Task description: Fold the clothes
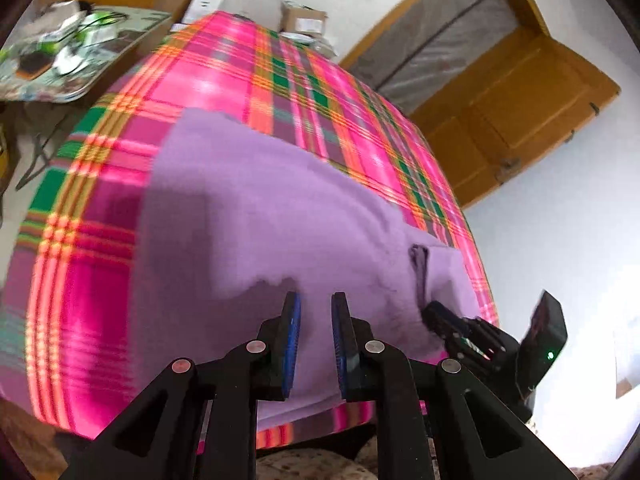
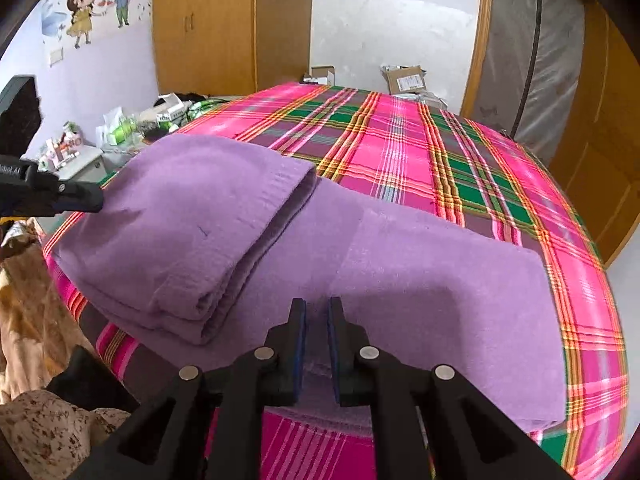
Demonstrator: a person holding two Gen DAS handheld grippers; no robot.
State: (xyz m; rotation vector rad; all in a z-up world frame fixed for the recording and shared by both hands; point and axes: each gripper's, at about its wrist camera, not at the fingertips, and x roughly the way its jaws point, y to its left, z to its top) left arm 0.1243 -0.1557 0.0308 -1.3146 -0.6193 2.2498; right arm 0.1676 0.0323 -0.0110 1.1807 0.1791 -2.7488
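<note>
Although the purple garment already lies partly folded on the plaid bedspread, one end doubled back into a thick roll to the left of the right gripper's fingers, more folding appears to remain. The flat remainder of the cloth extends ahead of and to the right of those fingers.

Handling: the fabric looks soft, light and limp, with a fleecy nap. It should not slip much between the pads but will sag and drag unless taken at an edge or corner. Recommended hold: the near hem just below the fingertips, or the far right corner.

Right gripper: the fingers stand a narrow gap apart over the near edge of the garment. Cloth shows behind the gap, but no fold is clearly pinched; whether the pads bear on fabric cannot be told.

Left gripper: the fingers stand slightly wider apart above the cloth, with no fabric visibly between them. That view is blurred.

Surroundings: a cluttered side table stands left of the bed, a wooden wardrobe beyond it.
</note>
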